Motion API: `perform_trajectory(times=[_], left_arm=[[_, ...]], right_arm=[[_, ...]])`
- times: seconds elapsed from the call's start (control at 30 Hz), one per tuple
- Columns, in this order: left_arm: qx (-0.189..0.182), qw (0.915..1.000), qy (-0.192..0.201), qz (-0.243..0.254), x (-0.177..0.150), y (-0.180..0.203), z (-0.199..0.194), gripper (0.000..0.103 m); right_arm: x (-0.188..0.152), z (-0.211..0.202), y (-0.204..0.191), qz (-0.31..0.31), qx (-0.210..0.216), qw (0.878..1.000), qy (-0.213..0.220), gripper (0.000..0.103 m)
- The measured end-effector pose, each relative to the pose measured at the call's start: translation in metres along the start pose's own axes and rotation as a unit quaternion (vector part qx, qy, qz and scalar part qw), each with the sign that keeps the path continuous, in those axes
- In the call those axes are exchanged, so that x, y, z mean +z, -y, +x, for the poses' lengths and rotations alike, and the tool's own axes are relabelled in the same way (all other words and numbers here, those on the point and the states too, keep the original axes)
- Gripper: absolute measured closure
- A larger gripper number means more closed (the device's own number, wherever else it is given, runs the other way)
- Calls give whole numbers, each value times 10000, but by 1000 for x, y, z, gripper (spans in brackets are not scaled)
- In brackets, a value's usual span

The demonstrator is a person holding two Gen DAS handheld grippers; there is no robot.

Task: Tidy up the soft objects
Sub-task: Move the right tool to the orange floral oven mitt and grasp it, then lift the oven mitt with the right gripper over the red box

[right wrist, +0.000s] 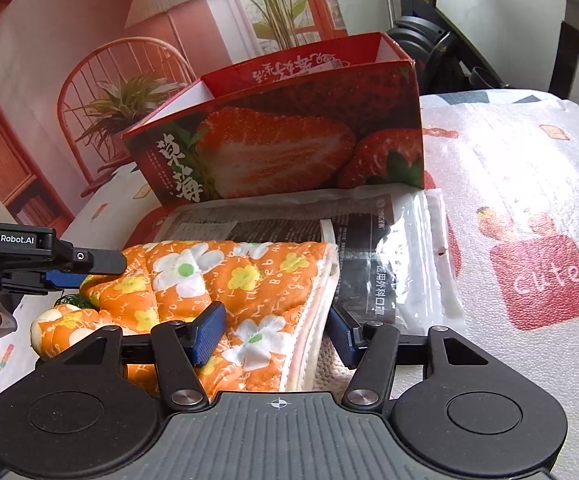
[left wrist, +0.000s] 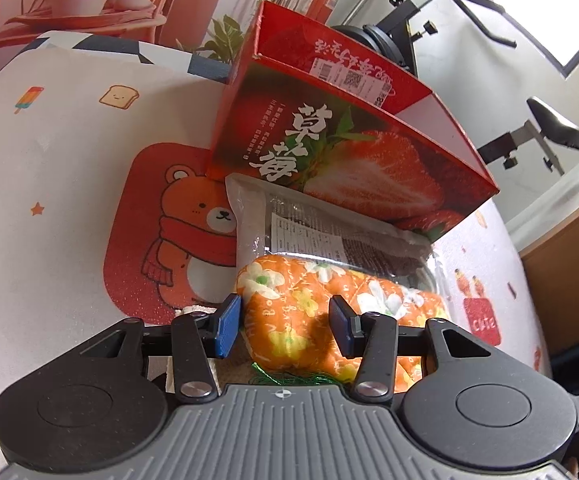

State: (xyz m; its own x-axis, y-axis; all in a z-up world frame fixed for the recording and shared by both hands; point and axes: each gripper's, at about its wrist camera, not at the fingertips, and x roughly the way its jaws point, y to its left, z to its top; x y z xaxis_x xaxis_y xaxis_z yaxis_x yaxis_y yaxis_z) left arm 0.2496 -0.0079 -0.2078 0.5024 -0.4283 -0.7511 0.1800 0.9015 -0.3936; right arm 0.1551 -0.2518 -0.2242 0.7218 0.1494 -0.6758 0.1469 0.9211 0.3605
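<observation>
Left gripper [left wrist: 285, 330]: jaws part-open, blue pads standing either side of the near end of the orange floral cloth [left wrist: 341, 312], neither pad pressing on it.
Right gripper [right wrist: 275, 336]: jaws part-open as well, straddling the cloth's white-trimmed right edge; left pad lies over the fabric, right pad just clear of it, no squeeze to be seen.
Orange floral cloth [right wrist: 225, 280]: a quilted, folded bundle lying nearest, its far part resting on the clear plastic bag [right wrist: 405, 256].
Green tinsel [left wrist: 285, 378]: a scrap peeping out under the cloth's near edge.
Clear plastic bag: flat on the tablecloth [right wrist: 529, 184], printed sheet inside, just behind the cloth.
Bear mat [left wrist: 161, 232]: red, left of the bag, partly under it.
Strawberry box [left wrist: 353, 148]: red, open-topped, standing farthest, touching the bag's far edge.
</observation>
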Motion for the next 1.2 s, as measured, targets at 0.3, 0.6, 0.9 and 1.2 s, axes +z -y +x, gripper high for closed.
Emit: perform_trajectory(times=[0.3, 0.6, 0.9, 1.2], left_arm=[[149, 9992, -51, 379, 3, 5, 7, 76], [273, 9927, 472, 1075, 17, 30, -20, 85], [327, 9862, 1109, 1183, 35, 46, -45, 87], [541, 9734, 1745, 1383, 65, 68, -61, 87]], right_arm=[[6, 3, 1, -32, 74, 9999, -94, 55], [30, -13, 3, -249, 369, 9989, 120, 88], [64, -28, -8, -830, 487, 9946, 389, 91], [96, -32, -36, -1879, 456, 9796, 541, 91]])
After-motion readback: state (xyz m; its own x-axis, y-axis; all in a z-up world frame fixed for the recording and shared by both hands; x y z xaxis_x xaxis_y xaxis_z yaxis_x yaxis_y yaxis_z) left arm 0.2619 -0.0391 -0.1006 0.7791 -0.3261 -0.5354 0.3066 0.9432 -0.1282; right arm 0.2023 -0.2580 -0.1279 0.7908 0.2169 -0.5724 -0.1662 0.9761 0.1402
